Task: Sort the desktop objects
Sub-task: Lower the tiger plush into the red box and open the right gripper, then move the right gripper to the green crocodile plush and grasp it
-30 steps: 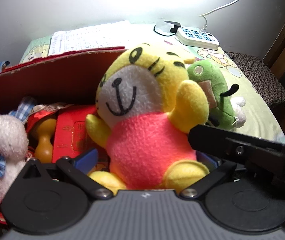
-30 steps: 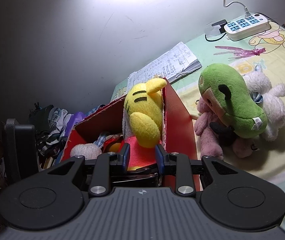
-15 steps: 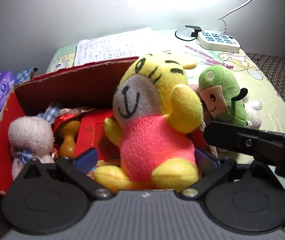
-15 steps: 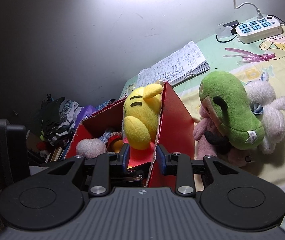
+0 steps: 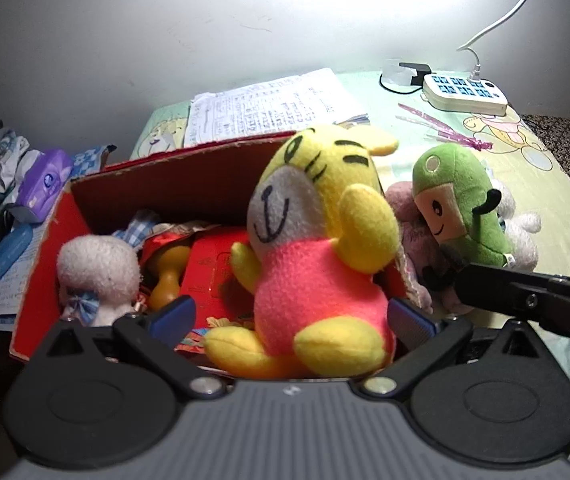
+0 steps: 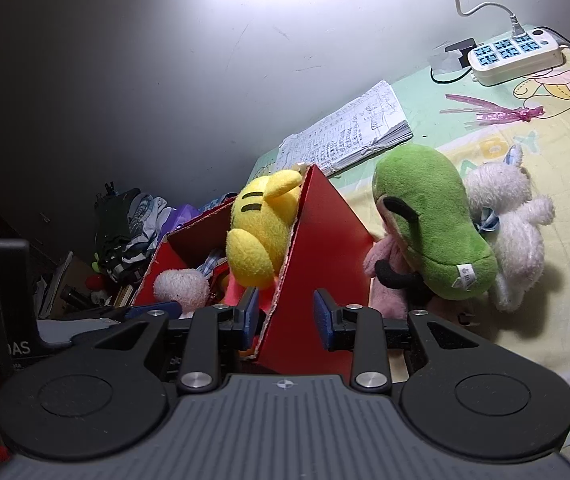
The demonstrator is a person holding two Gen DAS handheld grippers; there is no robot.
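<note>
Our left gripper (image 5: pixel 291 314) is released, yellow tiger plush (image 5: pixel 317 252) sitting between its fingers in the red box (image 5: pixel 157 176). Our right gripper (image 6: pixel 285 314) straddles the box's right wall, not clenched.

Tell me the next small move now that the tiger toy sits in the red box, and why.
Probably back the left gripper away: its jaws stand open around the yellow tiger toy, which already sits in the red box. The green plush outside looks like the next pick.
</note>
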